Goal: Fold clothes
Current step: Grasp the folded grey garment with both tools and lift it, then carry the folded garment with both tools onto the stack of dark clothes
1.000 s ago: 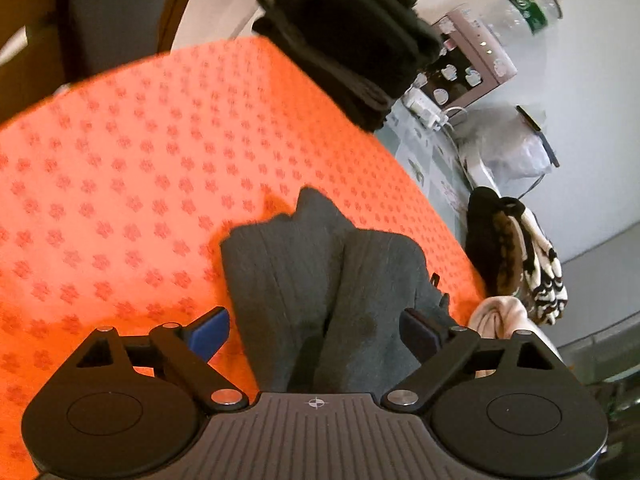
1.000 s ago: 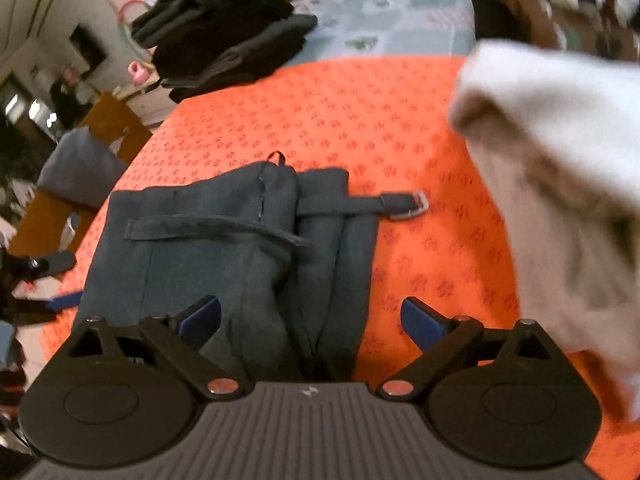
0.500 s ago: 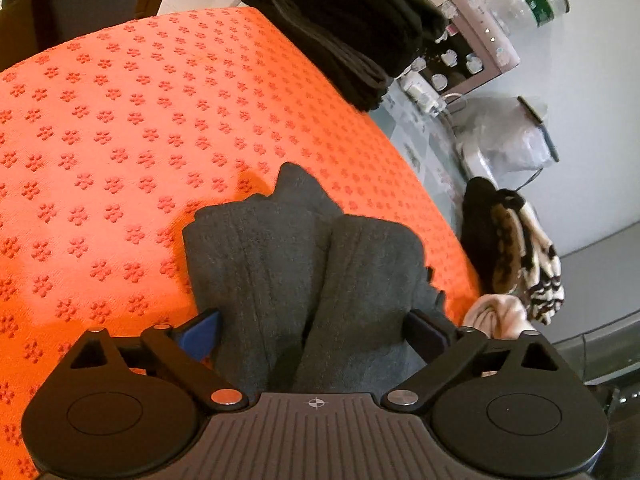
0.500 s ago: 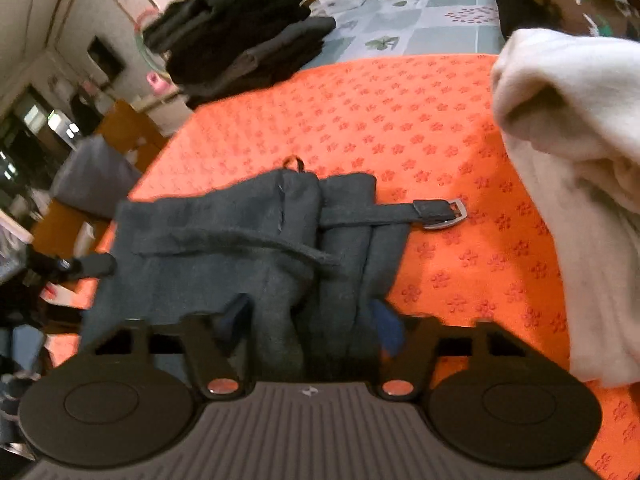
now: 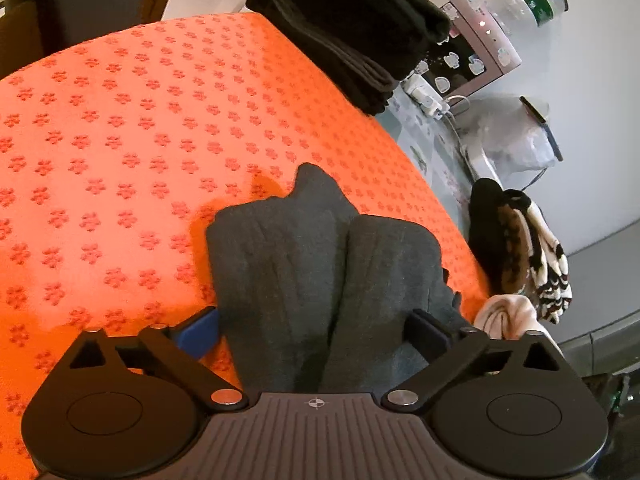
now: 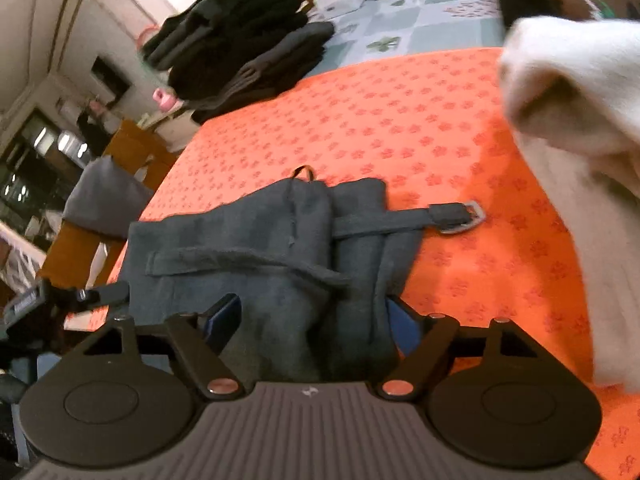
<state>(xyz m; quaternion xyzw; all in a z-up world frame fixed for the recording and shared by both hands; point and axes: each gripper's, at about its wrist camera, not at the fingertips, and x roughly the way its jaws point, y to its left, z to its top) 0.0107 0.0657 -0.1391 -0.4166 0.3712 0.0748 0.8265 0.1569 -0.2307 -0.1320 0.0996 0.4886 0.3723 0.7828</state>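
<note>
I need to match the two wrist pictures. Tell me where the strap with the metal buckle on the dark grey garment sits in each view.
Left wrist: the strap with the metal buckle is not visible; only the dark grey garment shows, lower centre.
Right wrist: the strap runs rightward from the garment, right of centre, its buckle lying on the orange flower-print cloth.
Shared landmark: the stack of folded black clothes, at the cloth's far edge.
</note>
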